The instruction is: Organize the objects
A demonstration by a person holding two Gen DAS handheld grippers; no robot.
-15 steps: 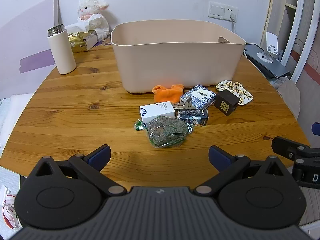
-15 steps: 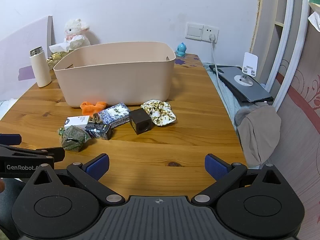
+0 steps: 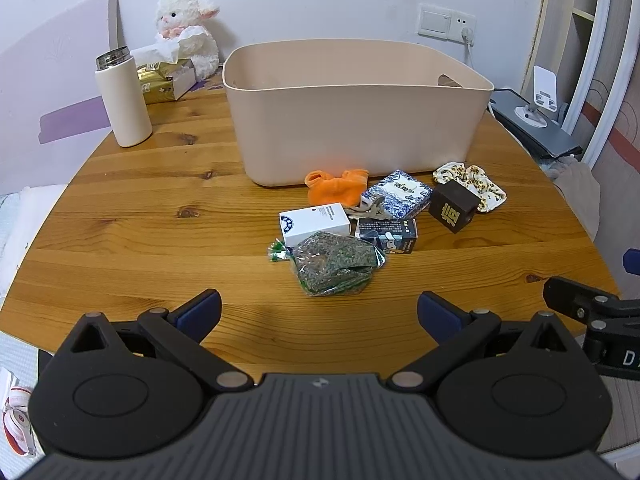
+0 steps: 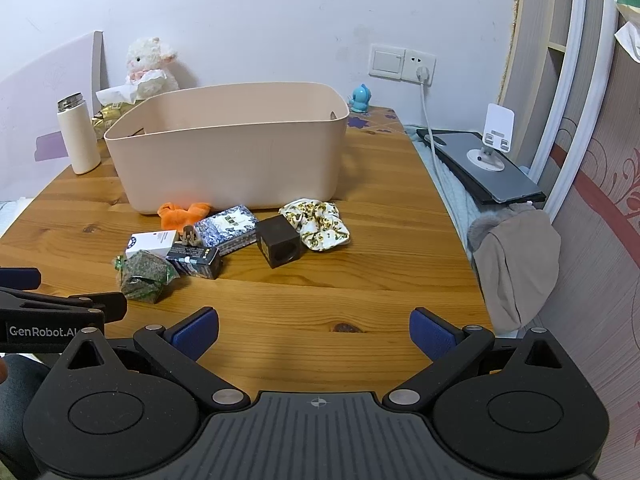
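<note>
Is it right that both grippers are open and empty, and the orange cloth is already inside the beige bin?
Not quite. The orange cloth lies on the table against the front of the beige bin, not inside; the left wrist view shows this. Left gripper and right gripper are open and empty.

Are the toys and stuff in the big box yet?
Not yet. Nothing looks packed: the beige plastic bin shows no items inside. Both the left gripper and right gripper are open, holding nothing. The orange cloth, dark cube and floral scrunchie wait on the wooden table.
</note>
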